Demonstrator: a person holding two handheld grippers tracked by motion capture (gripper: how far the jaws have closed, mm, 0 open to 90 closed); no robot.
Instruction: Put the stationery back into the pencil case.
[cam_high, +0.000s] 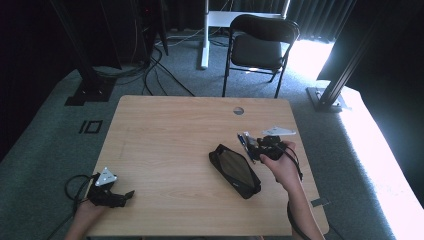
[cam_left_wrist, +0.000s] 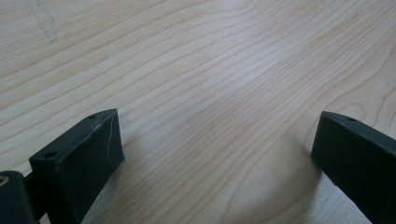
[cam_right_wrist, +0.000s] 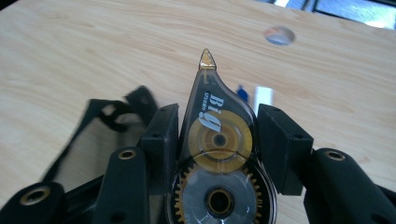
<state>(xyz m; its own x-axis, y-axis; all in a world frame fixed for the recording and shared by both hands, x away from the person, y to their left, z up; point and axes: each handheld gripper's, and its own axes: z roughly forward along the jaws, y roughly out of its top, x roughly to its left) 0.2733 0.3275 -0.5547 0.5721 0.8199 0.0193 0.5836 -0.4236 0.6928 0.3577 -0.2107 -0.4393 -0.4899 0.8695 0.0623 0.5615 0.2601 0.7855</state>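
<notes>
Forearms are being brought in over the near edge of the wooden table (cam_high: 165, 125), one gripper being held in each hand. At the near left corner, the left gripper (cam_high: 116, 196) is being held low over the wood with its grey plate on top and its cable looped off the table's left edge. In the left gripper view its two black jaws are being kept wide apart, with bare wood grain between them and nothing gripped.

Just in from the near right part of the table, a black pencil case (cam_high: 234, 171) is being left lying flat, its length running diagonally from the middle of the table toward the near edge. In the right gripper view its dark strap (cam_right_wrist: 98, 126) is being seen blurred at the left of the jaws.

Beyond the case, toward the right edge, the right gripper (cam_high: 256, 145) is being held above the table by the right hand (cam_high: 280, 162). A correction tape dispenser (cam_right_wrist: 219, 154) is being pinched between its jaws: a clear body with amber spools and toothed wheels, marked "Big", its pointed tip aimed away from the hand toward the far edge.

Farther still, a round cable hole (cam_high: 238, 110) is being shown near the table's far edge, and a black folding chair (cam_high: 260, 45) is being seen on the carpet behind it.
</notes>
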